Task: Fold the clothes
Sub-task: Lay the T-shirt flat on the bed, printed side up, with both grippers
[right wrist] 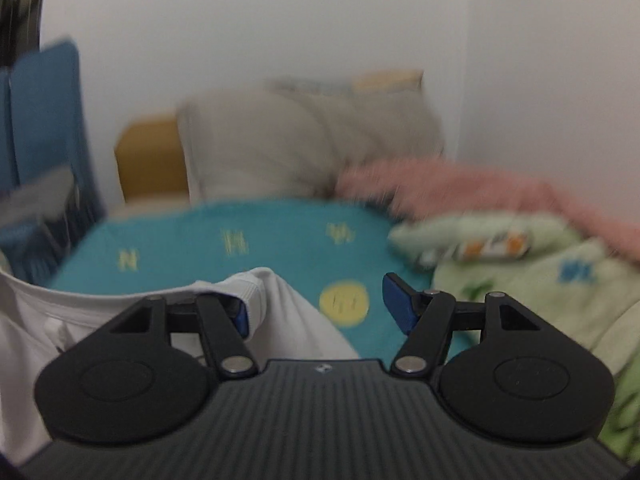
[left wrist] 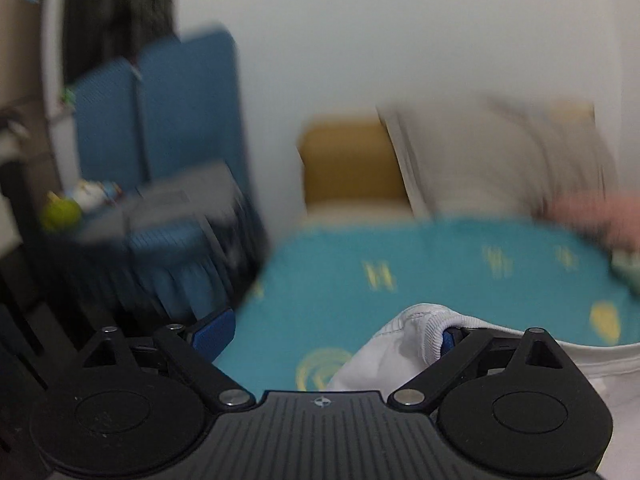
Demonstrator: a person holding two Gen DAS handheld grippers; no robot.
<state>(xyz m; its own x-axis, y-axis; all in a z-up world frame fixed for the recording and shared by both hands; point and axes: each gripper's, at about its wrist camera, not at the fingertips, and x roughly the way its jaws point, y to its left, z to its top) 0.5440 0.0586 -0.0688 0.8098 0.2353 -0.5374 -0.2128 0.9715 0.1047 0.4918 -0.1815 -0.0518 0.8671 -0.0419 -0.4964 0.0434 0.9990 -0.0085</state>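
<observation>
A white garment (left wrist: 400,344) with a ribbed hem hangs stretched between my two grippers above a teal bedsheet (left wrist: 360,276) printed with yellow marks. My left gripper (left wrist: 330,334) stands wide open, and the ribbed hem is hooked over its right finger only. In the right wrist view the same white garment (right wrist: 288,312) drapes over the left finger of my right gripper (right wrist: 318,306), whose jaws are also wide apart. No pad presses the cloth against another. Both views are blurred by motion.
A grey pillow (right wrist: 300,148) and a mustard headboard (right wrist: 148,160) stand at the bed's far end against a white wall. A pink blanket (right wrist: 480,188) and a pale green quilt (right wrist: 520,280) lie bunched at the right. A blue chair (left wrist: 160,120) stands left of the bed.
</observation>
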